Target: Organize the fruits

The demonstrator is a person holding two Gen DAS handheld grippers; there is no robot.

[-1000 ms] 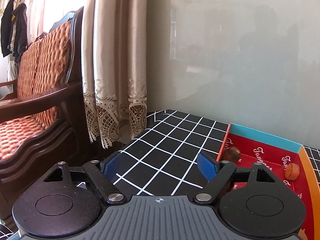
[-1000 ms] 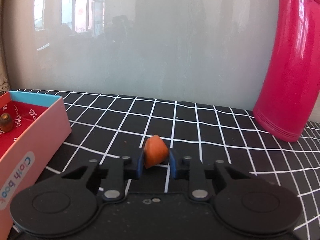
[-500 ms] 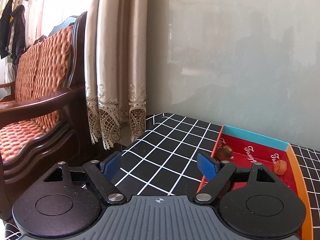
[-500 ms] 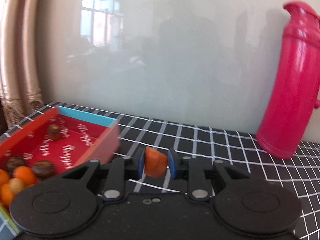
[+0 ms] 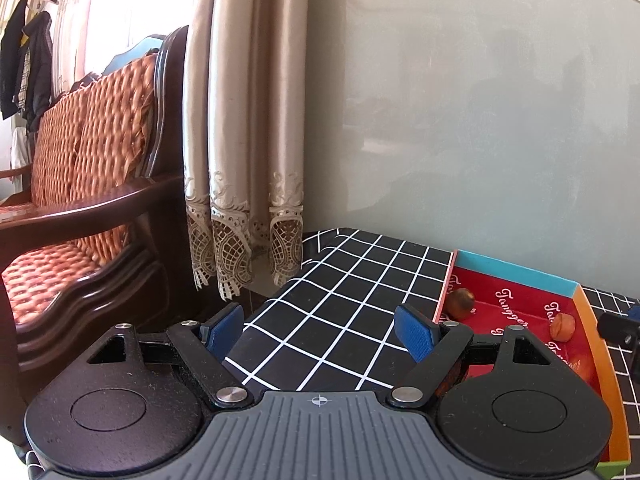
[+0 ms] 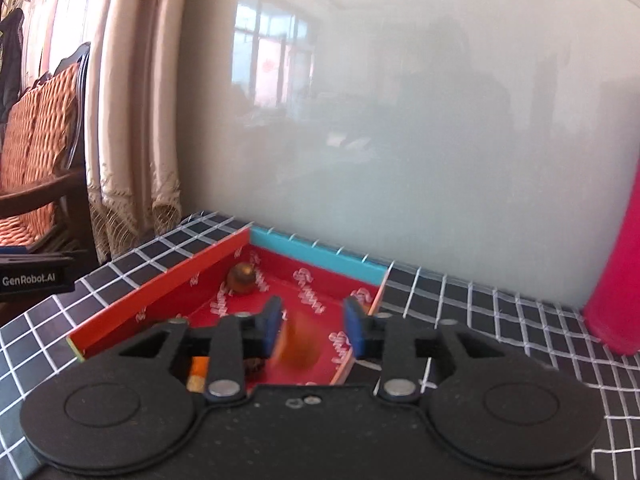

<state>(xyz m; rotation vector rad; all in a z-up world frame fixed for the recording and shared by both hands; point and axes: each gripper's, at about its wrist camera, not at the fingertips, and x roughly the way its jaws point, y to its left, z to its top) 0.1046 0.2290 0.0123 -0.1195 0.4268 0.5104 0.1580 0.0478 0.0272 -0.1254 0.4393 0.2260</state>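
Fruit (image 6: 298, 346), blurred orange, sat between the right claw (image 6: 312, 320) pads, which had just been opening, above the red box (image 6: 160, 292). Release step; next, withdraw. Left claw (image 5: 320, 326) stood spread, empty.

red box (image 6: 168, 294) with turquoise end, black white-gridded tablecloth (image 5: 340, 312), pink flask (image 6: 616, 280)

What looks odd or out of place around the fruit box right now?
One thing: an orange fruit piece shows as a blur between the pads of the right gripper, apparently dropping into the red box as the jaws have just been opening. Nothing has spilled onto the checked tablecloth.
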